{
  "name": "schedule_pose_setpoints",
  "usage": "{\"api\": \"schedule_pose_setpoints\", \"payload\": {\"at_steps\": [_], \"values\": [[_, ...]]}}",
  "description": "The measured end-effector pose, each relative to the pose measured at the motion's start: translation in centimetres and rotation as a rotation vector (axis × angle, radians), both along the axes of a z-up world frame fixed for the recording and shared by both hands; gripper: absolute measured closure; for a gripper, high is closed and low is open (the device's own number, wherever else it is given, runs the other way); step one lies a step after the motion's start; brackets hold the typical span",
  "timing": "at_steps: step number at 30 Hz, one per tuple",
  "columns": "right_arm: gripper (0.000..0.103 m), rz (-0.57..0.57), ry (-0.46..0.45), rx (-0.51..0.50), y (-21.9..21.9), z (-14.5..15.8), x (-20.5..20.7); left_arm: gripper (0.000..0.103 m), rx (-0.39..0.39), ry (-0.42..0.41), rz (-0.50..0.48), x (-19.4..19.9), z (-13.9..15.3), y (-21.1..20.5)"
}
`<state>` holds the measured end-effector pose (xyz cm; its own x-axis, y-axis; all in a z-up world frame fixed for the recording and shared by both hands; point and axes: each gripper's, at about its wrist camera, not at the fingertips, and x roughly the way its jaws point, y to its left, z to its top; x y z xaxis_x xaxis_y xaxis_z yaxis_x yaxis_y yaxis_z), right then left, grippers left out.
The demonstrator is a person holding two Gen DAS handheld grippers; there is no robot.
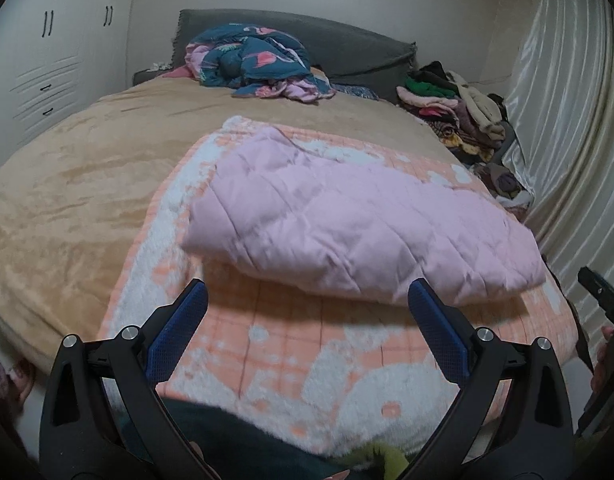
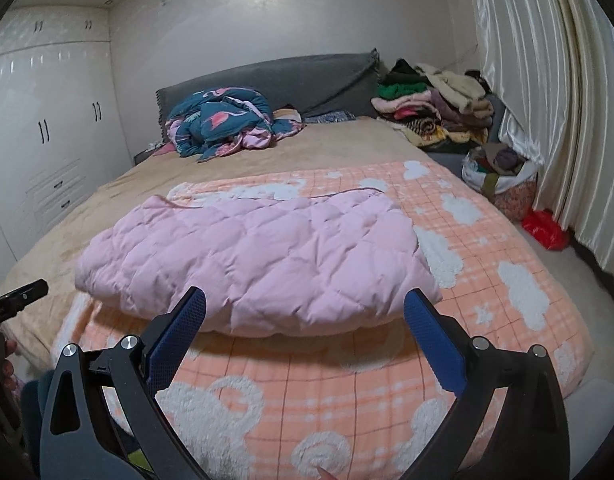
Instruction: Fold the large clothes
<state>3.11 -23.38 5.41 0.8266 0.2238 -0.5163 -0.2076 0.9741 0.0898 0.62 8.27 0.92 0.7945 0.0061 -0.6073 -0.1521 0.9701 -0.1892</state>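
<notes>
both my tongs hang wide and empty over the foot of the bed.

my left gripper (image 1: 307, 300) and right gripper (image 2: 305, 308) each spread their 2 blue pads, holding nothing. the folded pink quilt (image 1: 347, 216) lies at 12 o'clock just beyond both, on the peach-and-white blanket (image 2: 347, 392). a teal patterned duvet (image 2: 223, 124) sits bunched by the grey headboard (image 2: 291, 76); a clothes pile (image 2: 431, 112) stands at 1 o'clock.

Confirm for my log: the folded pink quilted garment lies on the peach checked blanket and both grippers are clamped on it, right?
Not quite. The pink quilted garment does lie on the peach checked blanket, but both wrist views show the left gripper and right gripper open, holding nothing.
</notes>
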Motion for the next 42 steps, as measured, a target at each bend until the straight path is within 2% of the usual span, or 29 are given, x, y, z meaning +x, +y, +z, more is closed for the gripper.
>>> {"api": "schedule_pose_setpoints", "payload": {"at_steps": [3, 6, 9, 13, 42], "values": [[0.004, -0.005, -0.002, -0.009, 0.9, -0.5, -1.2, 0.009, -0.013, 0.023, -0.021, -0.4, -0.8, -0.9], [0.004, 0.007, 0.034, 0.019, 1.8, -1.7, -2.0, 0.009, 0.002, 0.032, -0.040, -0.6, -1.3, -1.9], [0.004, 0.023, 0.032, -0.023, 2.8, -2.4, -2.3, 0.009, 0.008, 0.037, -0.053, -0.5, -1.5, -2.4], [0.004, 0.053, 0.082, 0.011, 3.3, -3.1, -1.9, 0.009, 0.018, 0.039, -0.060, -0.5, -1.6, -2.9], [0.004, 0.070, 0.062, -0.004, 4.2, -2.8, -2.5, 0.009, 0.025, 0.028, -0.047, -0.7, -1.5, -2.8]]}}
